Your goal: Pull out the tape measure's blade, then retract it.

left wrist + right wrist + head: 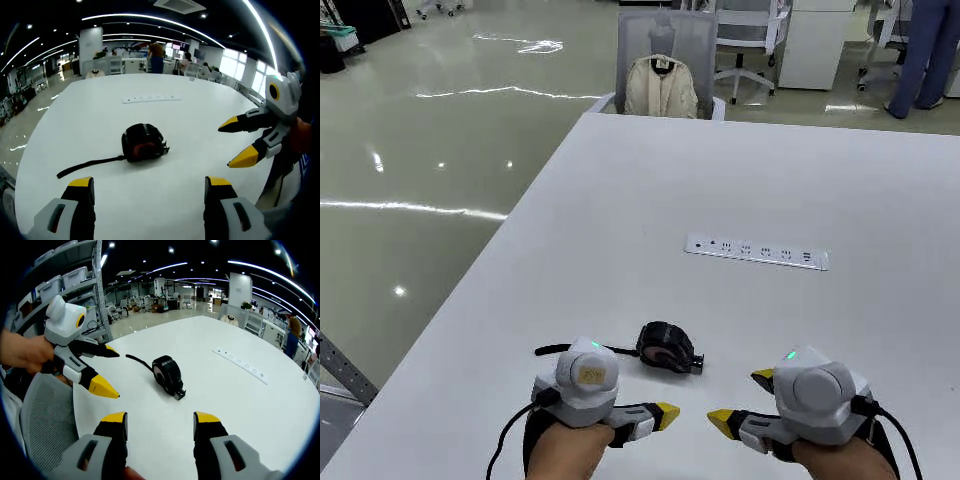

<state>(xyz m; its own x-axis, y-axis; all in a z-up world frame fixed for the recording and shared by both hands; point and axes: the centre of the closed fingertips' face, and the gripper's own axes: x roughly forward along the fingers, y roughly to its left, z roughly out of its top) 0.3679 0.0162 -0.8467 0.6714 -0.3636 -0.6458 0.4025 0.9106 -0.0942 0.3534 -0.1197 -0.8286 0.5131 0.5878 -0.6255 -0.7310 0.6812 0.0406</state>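
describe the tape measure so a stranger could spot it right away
On the large white table, look toward the near edge. The rounded black tape measure lies there, trailing a black strap, unlike the flat white power strip farther back.

Bright, even overhead light; ceiling strips [145, 18] glare off the glossy floor [450, 150], the desk [620, 200] looks sharp, gripper views bow at the edges.
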